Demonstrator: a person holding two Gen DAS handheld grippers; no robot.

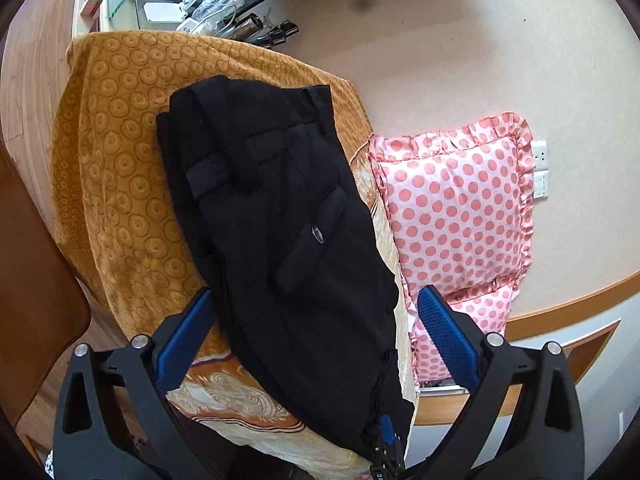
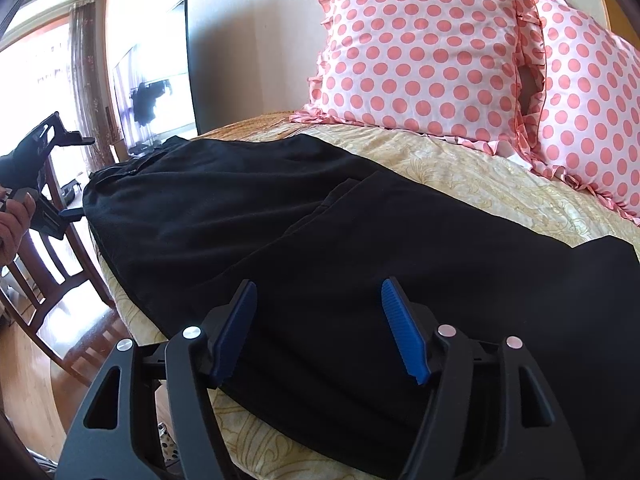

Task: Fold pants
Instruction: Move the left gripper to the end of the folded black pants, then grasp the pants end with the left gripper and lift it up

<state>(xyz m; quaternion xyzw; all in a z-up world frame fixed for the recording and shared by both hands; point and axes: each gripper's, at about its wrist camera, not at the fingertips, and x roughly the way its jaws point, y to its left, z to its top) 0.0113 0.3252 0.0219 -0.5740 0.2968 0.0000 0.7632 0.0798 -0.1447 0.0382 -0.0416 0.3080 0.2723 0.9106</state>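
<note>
Black pants (image 2: 304, 248) lie spread across a bed with a yellow patterned cover (image 2: 460, 168), the waistband end toward the far side and one leg panel folded over the other. The right gripper (image 2: 320, 288) hangs low over the near part of the cloth, its blue pads (image 2: 404, 336) standing apart with fabric under and between them but nothing pinched. The left gripper (image 1: 316, 300) has its fingers spread wide on either side of the pants' near end, gripping nothing; from the right wrist view it shows at the far left edge (image 2: 60, 176), held in a hand (image 2: 14, 216) just beside the waistband. Two pink polka-dot pillows (image 2: 424, 52) lean at the head of the bed, close to the pants. A wooden chair (image 2: 52, 264) stands by the bedside, and a cluttered table (image 1: 192, 4) sits beyond the bed's end.
</note>
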